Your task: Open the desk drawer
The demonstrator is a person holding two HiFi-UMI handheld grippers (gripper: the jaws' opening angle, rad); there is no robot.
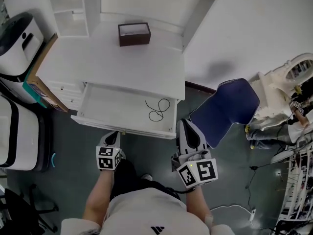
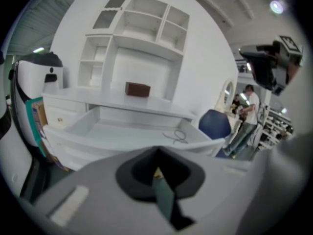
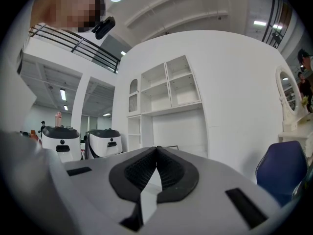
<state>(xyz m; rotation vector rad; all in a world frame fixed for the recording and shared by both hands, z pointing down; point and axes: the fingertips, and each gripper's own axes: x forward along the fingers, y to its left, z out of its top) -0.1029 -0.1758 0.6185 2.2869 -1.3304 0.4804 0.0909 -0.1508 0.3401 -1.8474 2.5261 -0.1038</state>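
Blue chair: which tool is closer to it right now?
Right. The right tool sits just left of the blue chair in the head view, by its seat edge. The left tool is farther left, at the open drawer's front.

The shelf unit [image 1: 73, 11] is cut off by the top edge of the head view. The thin black loop [image 1: 159, 110] in the drawer [image 1: 110, 104] is too small to identify.

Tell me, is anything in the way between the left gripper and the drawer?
Nothing visible is. The left gripper, shut, hangs just in front of the drawer, which already stands open.
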